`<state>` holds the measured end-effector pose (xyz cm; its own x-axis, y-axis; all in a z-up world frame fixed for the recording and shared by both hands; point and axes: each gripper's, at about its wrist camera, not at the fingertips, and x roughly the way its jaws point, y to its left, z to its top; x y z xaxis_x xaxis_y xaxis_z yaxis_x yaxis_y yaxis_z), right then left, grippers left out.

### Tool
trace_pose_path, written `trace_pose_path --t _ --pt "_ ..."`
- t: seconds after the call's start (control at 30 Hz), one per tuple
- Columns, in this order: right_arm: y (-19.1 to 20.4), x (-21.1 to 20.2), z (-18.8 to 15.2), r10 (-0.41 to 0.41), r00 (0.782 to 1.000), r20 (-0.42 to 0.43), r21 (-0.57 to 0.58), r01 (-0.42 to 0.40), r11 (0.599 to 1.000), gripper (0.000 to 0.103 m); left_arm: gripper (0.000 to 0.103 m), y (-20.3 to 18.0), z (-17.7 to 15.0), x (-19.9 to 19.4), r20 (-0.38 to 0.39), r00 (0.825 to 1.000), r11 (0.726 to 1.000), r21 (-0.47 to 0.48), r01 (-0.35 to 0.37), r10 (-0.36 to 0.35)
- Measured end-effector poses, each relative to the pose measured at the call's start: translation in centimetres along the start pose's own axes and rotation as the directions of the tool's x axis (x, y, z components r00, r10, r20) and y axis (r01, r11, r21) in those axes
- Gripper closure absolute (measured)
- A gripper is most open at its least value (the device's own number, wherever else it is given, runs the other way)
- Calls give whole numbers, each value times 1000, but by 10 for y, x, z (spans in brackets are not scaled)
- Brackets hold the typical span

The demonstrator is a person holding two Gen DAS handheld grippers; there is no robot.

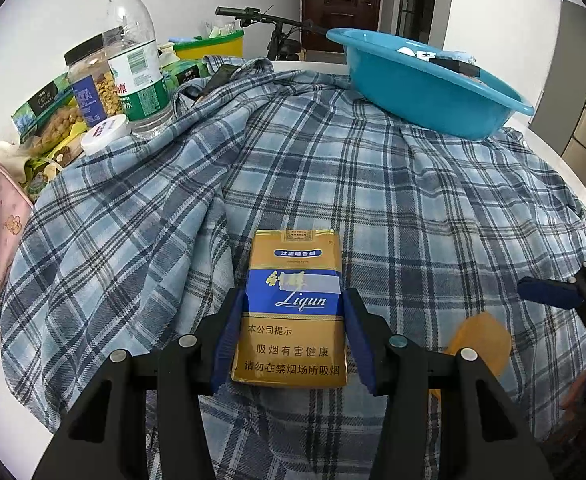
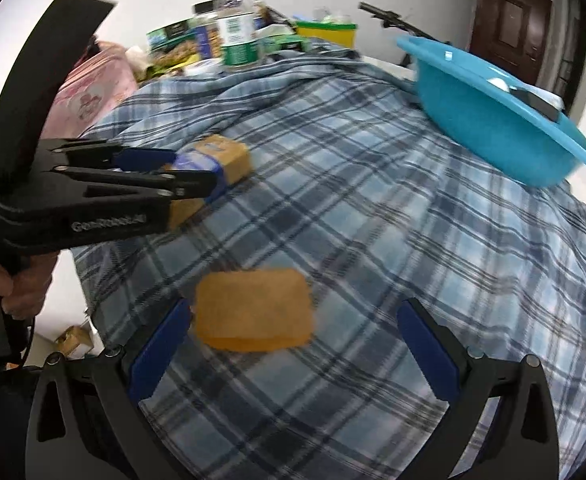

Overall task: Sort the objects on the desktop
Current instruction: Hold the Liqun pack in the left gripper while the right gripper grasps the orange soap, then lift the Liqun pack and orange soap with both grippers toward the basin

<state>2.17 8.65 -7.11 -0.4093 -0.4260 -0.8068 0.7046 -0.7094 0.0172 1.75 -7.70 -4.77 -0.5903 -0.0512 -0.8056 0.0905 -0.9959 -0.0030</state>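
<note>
Left hand-held gripper (image 1: 291,320) clenched on the cigarette pack (image 1: 293,308); right hand-held gripper (image 2: 293,344) spread wide over the orange pad (image 2: 253,310). Next, I'd guess: carry the pack to the far blue basin (image 1: 433,84).

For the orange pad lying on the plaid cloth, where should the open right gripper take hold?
Likely across its two short ends, coming down from above: the orange pad lies flat on the plaid cloth, between the right gripper fingers, which stand wider than it.
</note>
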Motion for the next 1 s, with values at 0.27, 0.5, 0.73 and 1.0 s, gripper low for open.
trace_pose_path --t 0.27,0.5,0.73,1.0 --pt "-35 2 -3 -85 996 -23 123 87 989 34 50 -2 0 1 -2 1000 1000 1 1 -1" --pt "-102 -20 -20 -200 979 -26 299 199 933 43 49 -12 0 3 -2 1000 1000 25 -5 5" --pt "-131 -36 -34 -229 973 -21 371 220 902 42 49 -19 2 4 -5 1000 999 38 3 -3" --pt "-124 -27 -34 -256 966 -33 325 253 911 37 49 -26 7 7 0 1000 999 40 18 -18"
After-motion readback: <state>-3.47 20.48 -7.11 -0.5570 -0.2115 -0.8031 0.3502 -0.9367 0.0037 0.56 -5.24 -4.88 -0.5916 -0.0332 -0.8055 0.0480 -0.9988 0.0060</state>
